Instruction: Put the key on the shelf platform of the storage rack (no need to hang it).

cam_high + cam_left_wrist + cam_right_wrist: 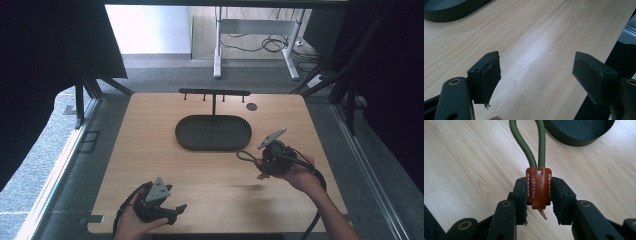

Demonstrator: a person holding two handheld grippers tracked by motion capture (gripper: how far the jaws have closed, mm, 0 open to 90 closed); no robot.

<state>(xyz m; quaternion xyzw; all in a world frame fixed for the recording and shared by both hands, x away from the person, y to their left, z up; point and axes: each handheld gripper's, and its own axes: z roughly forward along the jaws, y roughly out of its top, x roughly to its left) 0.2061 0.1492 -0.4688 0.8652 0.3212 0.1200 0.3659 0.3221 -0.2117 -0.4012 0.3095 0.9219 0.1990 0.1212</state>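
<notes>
the key fob (539,188) is a brown leather tab with white stitching down both long edges, a small white cross stitch at its top and pale lettering running along its length. an olive green cord loop (534,142) rises from the tab toward twelve o'clock. the tab sits upright, clamped on both sides, off the wooden table. in the high view the loop (245,156) points toward nine o'clock, at about five o'clock from the dark oval tray.
</notes>
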